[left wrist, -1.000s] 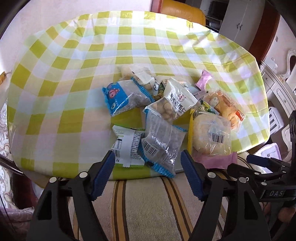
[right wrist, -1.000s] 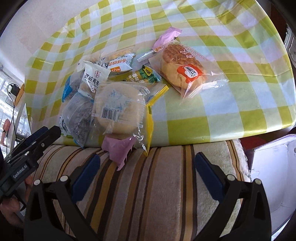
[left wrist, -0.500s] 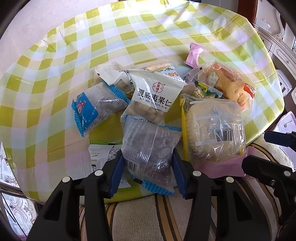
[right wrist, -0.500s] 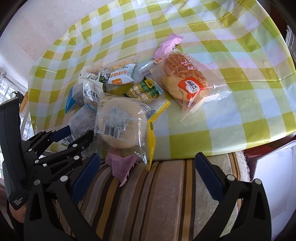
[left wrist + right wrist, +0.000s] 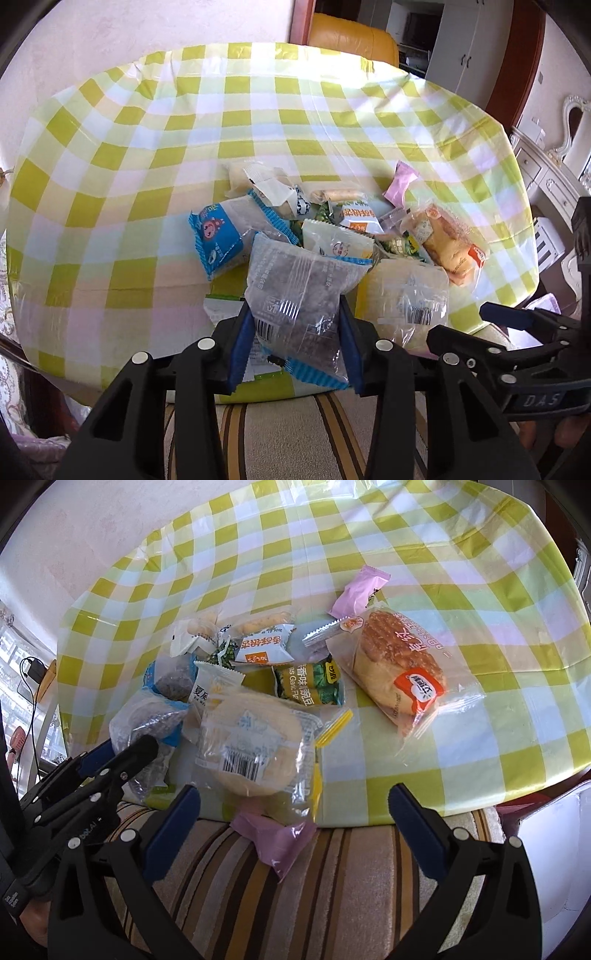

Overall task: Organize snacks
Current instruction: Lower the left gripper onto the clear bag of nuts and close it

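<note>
At six o'clock on the checked tablecloth [image 5: 147, 155], the left gripper [image 5: 295, 332] has just been closing and now pinches a clear packet [image 5: 299, 291] of dark snack, its bottom end between the blue pads. At its three o'clock lies a pale bun [image 5: 251, 746]. The right gripper [image 5: 295, 812] hangs spread over the striped cushion [image 5: 332, 886].
</note>
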`<state>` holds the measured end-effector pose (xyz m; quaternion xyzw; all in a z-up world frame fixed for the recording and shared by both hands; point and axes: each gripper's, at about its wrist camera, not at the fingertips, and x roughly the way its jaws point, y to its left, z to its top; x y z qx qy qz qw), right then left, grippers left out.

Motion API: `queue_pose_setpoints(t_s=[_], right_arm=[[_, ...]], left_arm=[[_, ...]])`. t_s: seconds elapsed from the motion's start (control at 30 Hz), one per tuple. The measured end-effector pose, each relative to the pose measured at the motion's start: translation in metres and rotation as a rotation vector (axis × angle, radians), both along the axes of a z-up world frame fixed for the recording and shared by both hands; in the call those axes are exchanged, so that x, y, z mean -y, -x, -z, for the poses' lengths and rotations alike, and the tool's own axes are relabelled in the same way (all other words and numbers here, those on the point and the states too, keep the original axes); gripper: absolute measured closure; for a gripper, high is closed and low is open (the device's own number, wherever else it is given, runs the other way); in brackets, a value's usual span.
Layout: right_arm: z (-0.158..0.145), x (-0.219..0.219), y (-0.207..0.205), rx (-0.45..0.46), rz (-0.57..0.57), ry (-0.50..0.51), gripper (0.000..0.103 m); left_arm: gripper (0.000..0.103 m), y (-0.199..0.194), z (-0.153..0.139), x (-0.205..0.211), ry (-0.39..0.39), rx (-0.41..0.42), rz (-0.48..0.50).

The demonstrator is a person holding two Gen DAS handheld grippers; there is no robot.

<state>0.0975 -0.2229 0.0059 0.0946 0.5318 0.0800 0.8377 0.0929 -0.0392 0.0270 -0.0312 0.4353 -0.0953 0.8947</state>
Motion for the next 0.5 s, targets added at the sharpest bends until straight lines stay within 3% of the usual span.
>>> queue_pose_setpoints(t_s=[0.17,0.5], right_arm=[[0.005,-0.014,-0.012,-0.003,-0.012,0.062,0.001],[0.014,-0.038,-0.042,-0.026,-0.013,0.109,0.001]], left_arm=[[0.062,0.002,-0.003,-0.02,0.085,0.007,-0.06],[0.062,0.003,-0.003,-0.027,0.091,0.013,-0.093]])
